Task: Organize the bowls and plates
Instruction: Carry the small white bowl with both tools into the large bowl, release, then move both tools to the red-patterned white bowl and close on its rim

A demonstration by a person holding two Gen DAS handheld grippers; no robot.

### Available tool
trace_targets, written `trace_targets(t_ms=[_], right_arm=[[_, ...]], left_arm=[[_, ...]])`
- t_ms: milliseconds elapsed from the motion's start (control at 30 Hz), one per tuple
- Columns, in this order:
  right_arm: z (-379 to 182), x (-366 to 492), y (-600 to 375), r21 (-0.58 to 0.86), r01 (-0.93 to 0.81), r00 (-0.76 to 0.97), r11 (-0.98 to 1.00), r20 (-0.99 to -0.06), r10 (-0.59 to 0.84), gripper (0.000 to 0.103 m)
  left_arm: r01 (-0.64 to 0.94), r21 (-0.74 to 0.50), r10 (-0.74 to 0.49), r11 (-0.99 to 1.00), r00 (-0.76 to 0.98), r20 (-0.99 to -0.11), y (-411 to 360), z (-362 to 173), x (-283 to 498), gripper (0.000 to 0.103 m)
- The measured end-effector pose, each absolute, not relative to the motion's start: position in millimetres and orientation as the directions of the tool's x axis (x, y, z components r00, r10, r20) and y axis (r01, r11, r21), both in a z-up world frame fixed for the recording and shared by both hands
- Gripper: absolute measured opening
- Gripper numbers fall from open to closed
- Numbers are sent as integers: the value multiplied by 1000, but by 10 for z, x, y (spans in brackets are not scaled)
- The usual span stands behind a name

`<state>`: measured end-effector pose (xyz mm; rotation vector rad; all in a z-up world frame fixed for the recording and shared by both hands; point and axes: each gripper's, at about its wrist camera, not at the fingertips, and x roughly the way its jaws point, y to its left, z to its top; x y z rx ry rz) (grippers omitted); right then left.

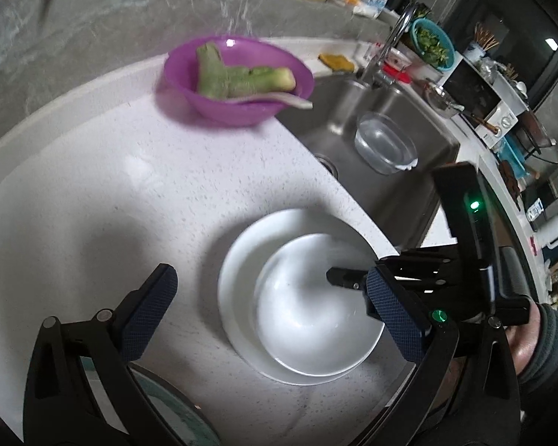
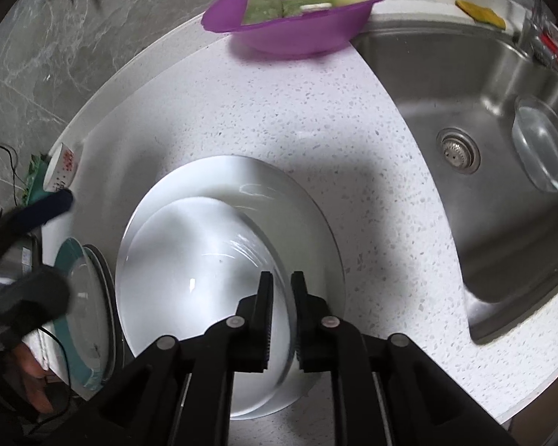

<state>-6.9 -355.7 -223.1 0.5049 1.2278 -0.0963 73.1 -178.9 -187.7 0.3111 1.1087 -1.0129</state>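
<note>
A white bowl sits on a white plate on the speckled white counter; both also show in the right wrist view, bowl on plate. My right gripper is shut on the bowl's near rim; it shows in the left wrist view. My left gripper is open and empty, its fingers either side of the plate, above it. A teal-rimmed glass plate lies left of the white plate.
A purple bowl of green vegetable pieces stands at the counter's back. The steel sink lies to the right with a clear glass bowl in it. A patterned cup lies at the left. Shelves and bottles crowd the far right.
</note>
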Motion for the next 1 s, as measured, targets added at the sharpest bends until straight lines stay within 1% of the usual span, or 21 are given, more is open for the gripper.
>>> trace_targets(t_ms=[33,100,133,200,300,433,500,567,633,733,800,867,900,1000], right_arm=[[-2224,-64,-3536,318,330,348,889,-916,199,24],[-2209,-65,-3484,310,314,350,897,-916,193,39],[-2205,-61,-3464,308,306,353,901,-916,193,43],[-2194,-49,-3400,308,286,355,907,-913,198,58],[-2189,-28,-3354,308,271,348,912,-915,205,66],[-2139,-30,-3372,319,283,358,905,-910,209,71],[-2081,-24,-3395,308,290,359,906,-913,195,73],[-2026,-10,-3404,302,298,353,905,-916,190,73],[-1939,5,-3422,293,298,350,908,-919,182,73],[-1711,122,-3449,267,303,363,915,-920,148,73],[-1452,358,-3386,270,254,408,929,-901,150,73],[-1233,731,-3182,280,177,447,943,-877,177,74],[-1145,998,-2992,300,122,462,946,-861,213,74],[-1027,1764,-2412,347,-14,476,938,-822,311,74]], left_arm=[[801,-248,-522,545,93,-848,-1724,-1825,743,103],[789,-254,-530,559,104,-842,-1588,-1742,806,103],[777,-269,-538,569,105,-836,-1500,-1694,857,103],[751,-304,-559,586,102,-823,-1276,-1602,984,103],[700,-317,-550,640,130,-825,-862,-1512,1235,103],[574,-290,-486,765,221,-845,-106,-1500,1711,103],[493,-262,-429,830,263,-864,309,-1559,1973,103],[428,-256,-399,867,288,-871,650,-1614,2183,103],[343,-208,-320,916,311,-895,996,-1686,2406,103],[238,-219,-289,946,318,-903,1417,-1800,2703,102],[166,-180,-228,969,337,-914,1634,-1866,2898,102],[136,-149,-188,980,353,-917,1758,-1908,3054,102],[121,-141,-176,983,353,-919,1797,-1944,3148,102],[78,-172,-189,982,358,-914,1924,-2045,3394,102]])
